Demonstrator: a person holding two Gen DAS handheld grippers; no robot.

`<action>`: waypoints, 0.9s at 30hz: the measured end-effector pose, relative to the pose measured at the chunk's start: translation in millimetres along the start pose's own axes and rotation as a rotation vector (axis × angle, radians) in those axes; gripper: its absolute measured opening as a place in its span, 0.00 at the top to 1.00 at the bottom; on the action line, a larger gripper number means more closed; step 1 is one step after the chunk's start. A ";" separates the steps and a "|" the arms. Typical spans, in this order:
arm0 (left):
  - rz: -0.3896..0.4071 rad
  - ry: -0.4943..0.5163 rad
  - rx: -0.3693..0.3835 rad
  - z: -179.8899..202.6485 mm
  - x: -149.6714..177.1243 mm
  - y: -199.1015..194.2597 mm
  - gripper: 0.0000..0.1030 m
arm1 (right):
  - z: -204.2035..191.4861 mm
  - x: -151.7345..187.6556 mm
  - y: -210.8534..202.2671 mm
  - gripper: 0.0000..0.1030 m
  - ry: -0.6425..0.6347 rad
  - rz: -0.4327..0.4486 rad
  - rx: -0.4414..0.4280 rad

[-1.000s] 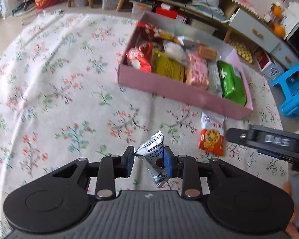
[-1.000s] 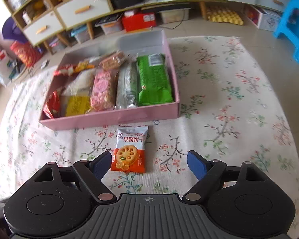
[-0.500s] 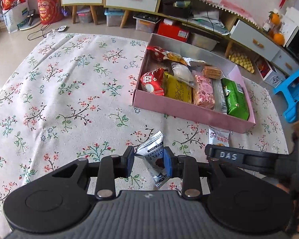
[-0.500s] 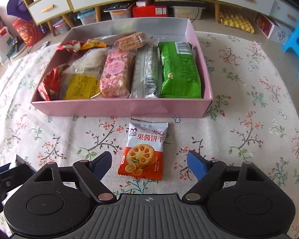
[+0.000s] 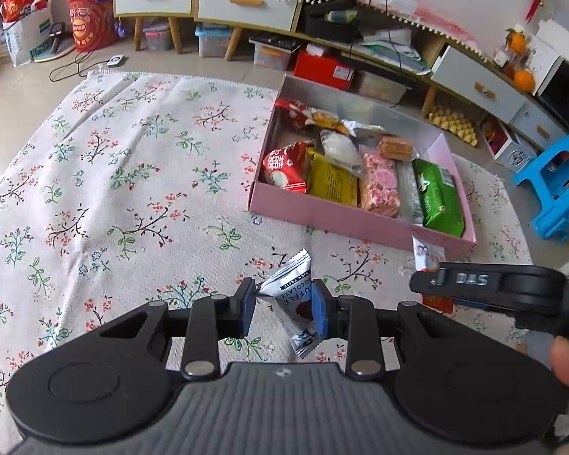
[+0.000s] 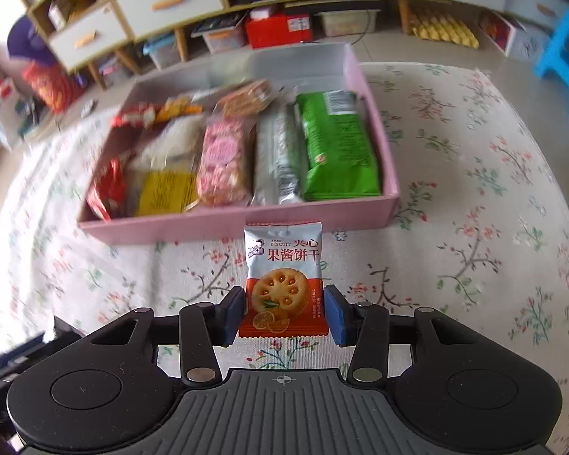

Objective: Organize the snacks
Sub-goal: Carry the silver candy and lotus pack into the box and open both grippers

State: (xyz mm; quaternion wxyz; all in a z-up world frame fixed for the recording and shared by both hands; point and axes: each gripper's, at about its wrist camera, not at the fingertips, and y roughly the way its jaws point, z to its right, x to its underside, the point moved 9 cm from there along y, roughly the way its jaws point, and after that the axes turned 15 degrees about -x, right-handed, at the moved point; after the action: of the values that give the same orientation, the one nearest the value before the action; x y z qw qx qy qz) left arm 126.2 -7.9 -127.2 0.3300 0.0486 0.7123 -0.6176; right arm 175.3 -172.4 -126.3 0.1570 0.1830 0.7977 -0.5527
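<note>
My left gripper (image 5: 283, 309) is shut on a silver chocolate truffle packet (image 5: 294, 295), held above the floral cloth, short of the pink box (image 5: 322, 208). My right gripper (image 6: 284, 313) is shut on an orange and white jam biscuit packet (image 6: 283, 280), just in front of the near wall of the pink box (image 6: 170, 223). The box holds several snacks, among them a green pack (image 6: 337, 144), a pink pack (image 6: 222, 163) and a yellow pack (image 6: 167, 193). In the left wrist view the right gripper's arm (image 5: 489, 284) covers most of the biscuit packet (image 5: 425, 254).
A floral cloth (image 5: 113, 189) covers the surface. A blue stool (image 5: 557, 185) stands at the right. Low cabinets with drawers (image 5: 242, 0) and storage boxes line the back. A red bag (image 5: 89, 24) sits at the back left.
My right gripper moved forward over the biscuit packet and closed its fingers on it. My left gripper pulled back from the box, still holding the truffle packet.
</note>
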 end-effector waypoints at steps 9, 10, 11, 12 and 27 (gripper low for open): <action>0.002 -0.037 0.022 -4.4 -6.6 -3.1 0.72 | 24.9 -7.6 -36.6 0.58 0.158 0.094 -0.085; 0.004 -0.043 0.022 -5.5 -7.8 -3.6 0.72 | 25.8 -8.8 -40.8 0.58 0.172 0.108 -0.094; 0.007 -0.049 0.022 -7.2 -9.4 -4.2 0.72 | 26.3 -9.8 -45.2 0.58 0.180 0.123 -0.102; 0.010 -0.058 0.023 -9.2 -11.2 -4.7 0.72 | 26.3 -10.9 -49.3 0.58 0.182 0.139 -0.106; 0.090 -0.103 0.032 -22.8 -41.1 -8.6 0.72 | 20.6 -27.5 -69.0 0.58 0.170 0.232 -0.141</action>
State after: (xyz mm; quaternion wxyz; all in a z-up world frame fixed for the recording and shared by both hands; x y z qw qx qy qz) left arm 144.8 24.9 -97.7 0.3927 0.0538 0.6816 -0.6150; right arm 168.4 -217.2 -64.0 0.1644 0.3085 0.8185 -0.4559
